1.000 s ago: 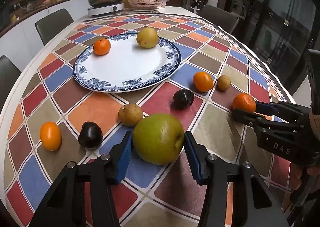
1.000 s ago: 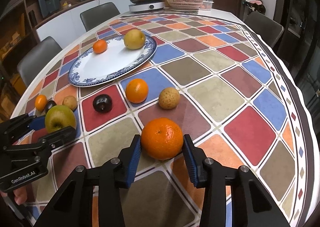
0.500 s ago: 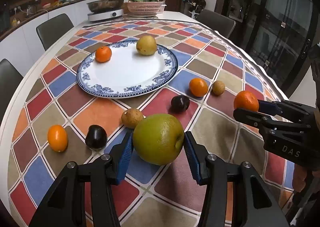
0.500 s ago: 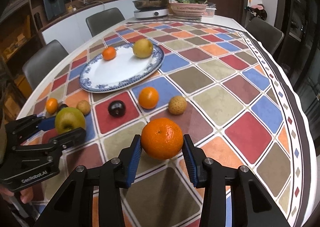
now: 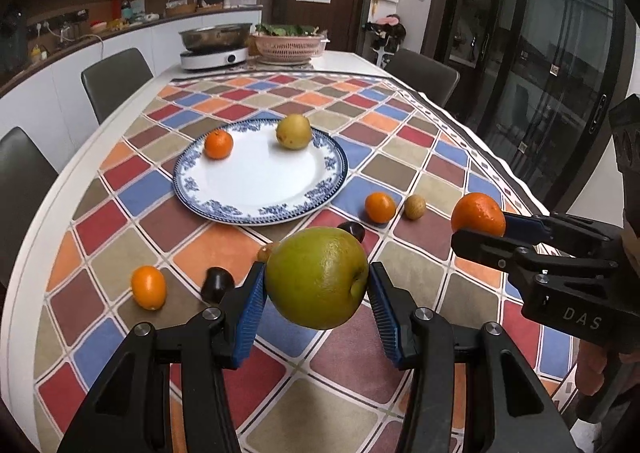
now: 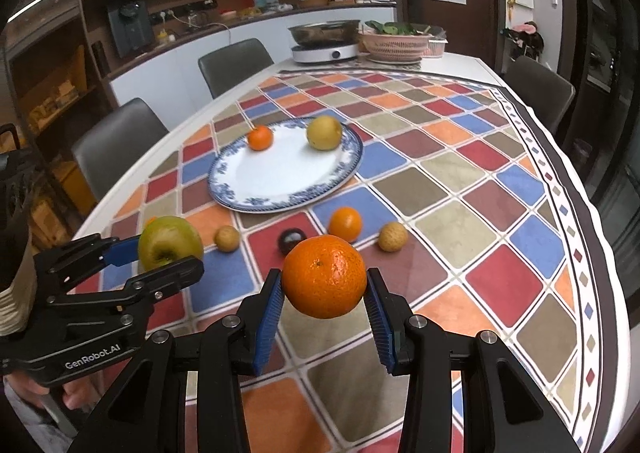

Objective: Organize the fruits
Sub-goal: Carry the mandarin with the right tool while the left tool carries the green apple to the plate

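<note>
My left gripper (image 5: 317, 289) is shut on a green apple (image 5: 317, 278) and holds it above the table; the apple also shows in the right wrist view (image 6: 170, 242). My right gripper (image 6: 325, 293) is shut on a large orange (image 6: 324, 276), also held in the air; it also shows in the left wrist view (image 5: 478, 214). A blue-rimmed white plate (image 5: 260, 181) lies ahead with a small orange (image 5: 218, 144) and a yellow pear (image 5: 293, 131) on it.
Loose on the tablecloth: a small orange (image 5: 380, 207), a brown fruit (image 5: 414, 207), dark plums (image 5: 217, 284) (image 6: 291, 240), another brown fruit (image 6: 227, 238), an orange at left (image 5: 149, 287). A hot pot (image 5: 216, 47) and pink basket (image 5: 289, 47) stand at the far end. Chairs surround the table.
Both grippers have risen with their fruit, the apple and the orange lifted off the tablecloth. The views now look more level across the table.
</note>
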`<state>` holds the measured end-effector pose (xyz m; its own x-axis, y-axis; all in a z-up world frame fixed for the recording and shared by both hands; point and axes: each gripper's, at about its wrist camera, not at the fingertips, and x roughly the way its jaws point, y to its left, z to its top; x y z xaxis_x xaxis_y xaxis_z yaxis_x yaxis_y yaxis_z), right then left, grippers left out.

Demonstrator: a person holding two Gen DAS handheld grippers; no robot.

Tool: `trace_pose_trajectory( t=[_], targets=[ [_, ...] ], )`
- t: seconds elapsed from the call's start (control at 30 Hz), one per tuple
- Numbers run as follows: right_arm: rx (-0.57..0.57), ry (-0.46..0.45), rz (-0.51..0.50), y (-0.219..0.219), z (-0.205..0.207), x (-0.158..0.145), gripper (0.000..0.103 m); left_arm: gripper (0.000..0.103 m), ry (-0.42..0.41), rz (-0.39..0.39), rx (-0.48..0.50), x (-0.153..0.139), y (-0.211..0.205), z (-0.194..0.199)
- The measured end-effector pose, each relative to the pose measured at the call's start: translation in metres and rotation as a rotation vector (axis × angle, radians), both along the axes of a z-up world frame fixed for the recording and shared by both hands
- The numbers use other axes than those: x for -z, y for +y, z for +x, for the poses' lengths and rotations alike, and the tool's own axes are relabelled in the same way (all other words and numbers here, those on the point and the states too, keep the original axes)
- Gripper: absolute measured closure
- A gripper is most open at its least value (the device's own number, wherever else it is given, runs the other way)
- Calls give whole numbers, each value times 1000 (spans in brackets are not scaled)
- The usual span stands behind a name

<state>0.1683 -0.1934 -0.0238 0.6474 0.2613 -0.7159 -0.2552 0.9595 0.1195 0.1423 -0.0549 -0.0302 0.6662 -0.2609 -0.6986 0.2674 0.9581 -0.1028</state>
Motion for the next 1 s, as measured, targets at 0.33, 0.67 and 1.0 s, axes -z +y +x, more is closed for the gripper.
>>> trace_pose_trajectory(
  t=[0.33, 0.67, 1.0],
  targets=[
    [-19, -51, 28, 13, -8, -28, 61, 53, -56, -34, -9, -30, 15, -10],
    [-44, -105, 32, 29, -3, -56, 61, 53, -126, -36, -11, -58, 31, -5],
    [-71, -134, 48, 44, 25, -75, 61, 53, -161, -25, -28, -73, 45, 21]
  ],
)
